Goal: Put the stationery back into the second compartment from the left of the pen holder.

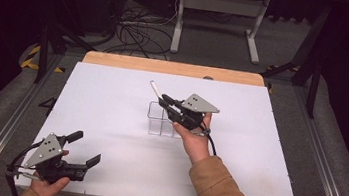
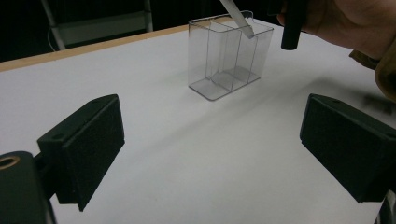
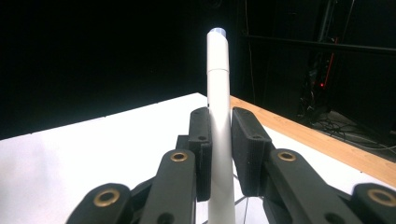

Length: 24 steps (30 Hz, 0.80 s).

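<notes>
A clear plastic box (image 1: 161, 120) with inner dividers stands at the middle of the white table (image 1: 109, 120). My right gripper (image 1: 165, 100) hovers just above it, shut on a white pen (image 1: 154, 88) that tilts up and away to the left. In the right gripper view the pen (image 3: 218, 102) rises between the two pads of the gripper (image 3: 219, 140). In the left gripper view the pen's lower end (image 2: 243, 21) dips into the top of the box (image 2: 224, 60). My left gripper (image 1: 88, 147) rests near the front left edge, open and holding nothing, its pads (image 2: 88, 149) wide apart.
A wooden strip (image 1: 173, 68) borders the table's far edge. Beyond it stand a white frame (image 1: 217, 17) and loose cables (image 1: 138, 30) on the floor. A brown sleeve (image 1: 223, 194) crosses the front right of the table.
</notes>
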### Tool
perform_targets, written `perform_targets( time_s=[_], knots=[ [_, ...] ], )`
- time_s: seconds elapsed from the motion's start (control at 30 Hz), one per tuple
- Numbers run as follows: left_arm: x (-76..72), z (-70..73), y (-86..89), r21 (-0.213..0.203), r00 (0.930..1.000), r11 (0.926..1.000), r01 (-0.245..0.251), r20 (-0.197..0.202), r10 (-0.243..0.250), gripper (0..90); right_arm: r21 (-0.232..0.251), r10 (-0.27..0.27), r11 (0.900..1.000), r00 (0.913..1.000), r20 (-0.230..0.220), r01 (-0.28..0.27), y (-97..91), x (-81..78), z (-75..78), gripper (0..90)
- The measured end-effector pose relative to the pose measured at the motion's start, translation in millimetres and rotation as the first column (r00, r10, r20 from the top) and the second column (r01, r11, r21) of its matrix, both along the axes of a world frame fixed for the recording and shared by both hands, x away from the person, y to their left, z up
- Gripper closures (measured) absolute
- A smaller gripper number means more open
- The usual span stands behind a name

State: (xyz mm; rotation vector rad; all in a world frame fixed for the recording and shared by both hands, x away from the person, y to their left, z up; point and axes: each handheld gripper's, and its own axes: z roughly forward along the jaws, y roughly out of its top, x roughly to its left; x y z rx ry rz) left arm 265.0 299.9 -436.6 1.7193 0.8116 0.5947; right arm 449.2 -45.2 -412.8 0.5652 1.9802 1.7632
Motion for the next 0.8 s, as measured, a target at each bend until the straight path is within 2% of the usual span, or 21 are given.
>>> perform_targets(
  time_s=[0.53,0.6,0.67,0.73,0.8],
  knots=[
    [0.0,-0.2,-0.4,0.000,1.0000,1.0000,0.003,-0.003,-0.003,7.2,-0.014,-0.006,0.9999,0.9995,-0.030,0.006,-1.9,-2.9,-2.7,78.5],
    [0.4,-0.1,-0.6,0.003,1.0000,1.0000,0.003,-0.002,-0.003,7.2,-0.020,-0.022,0.9996,0.9989,-0.042,0.021,-4.0,-2.9,-1.9,73.0],
    [0.8,-0.3,-1.1,0.001,1.0000,1.0000,0.005,-0.004,-0.005,7.2,-0.014,-0.045,0.9989,0.9969,-0.065,0.044,-6.6,-2.6,0.1,59.6],
    [1.3,-0.2,-1.5,0.004,1.0000,1.0000,0.006,-0.003,-0.006,7.2,-0.004,-0.064,0.9979,0.9933,-0.096,0.064,-10.1,-2.6,1.8,51.4],
    [1.5,0.0,-2.1,0.005,1.0000,1.0000,0.006,-0.001,-0.006,7.2,-0.011,-0.087,0.9962,0.9905,-0.106,0.087,-13.4,-3.6,3.9,42.4]
  ],
)
